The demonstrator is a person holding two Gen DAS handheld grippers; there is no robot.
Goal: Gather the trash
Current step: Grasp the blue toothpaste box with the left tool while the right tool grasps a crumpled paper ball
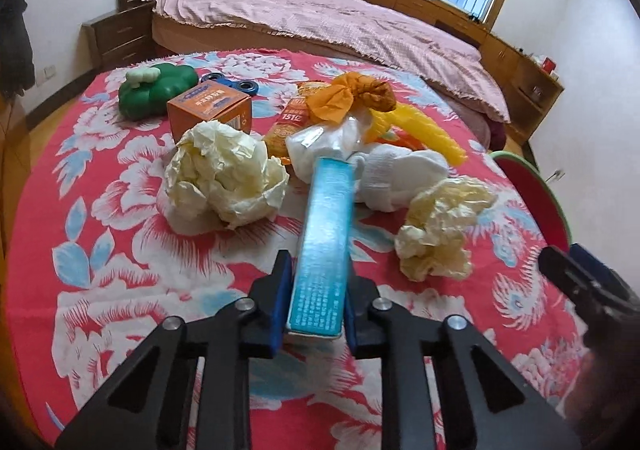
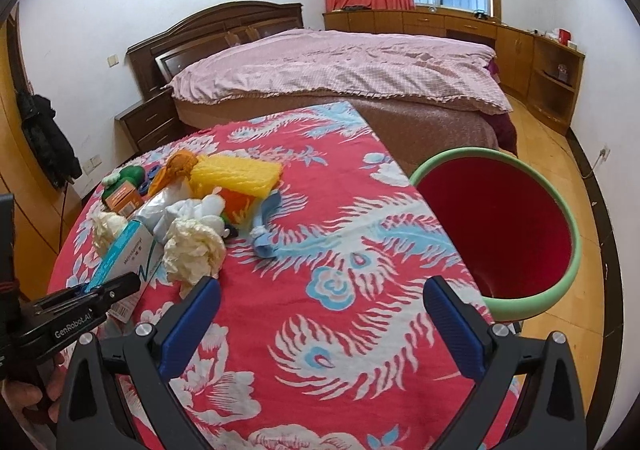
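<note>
Here the left gripper (image 1: pixel 316 306) clamps the blue box (image 1: pixel 324 246).

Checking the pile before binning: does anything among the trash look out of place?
Yes: a green toy and blue fidget spinner sit at the pile's far edge, looking like keepsakes rather than litter. The left claw grips a blue box.

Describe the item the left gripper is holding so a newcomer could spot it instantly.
On the round table's red floral cloth, near the trash pile's front edge, the left gripper clamps a long light-blue carton. Unlike the crumpled tissue balls flanking it, it is rigid, rectangular and printed.
</note>
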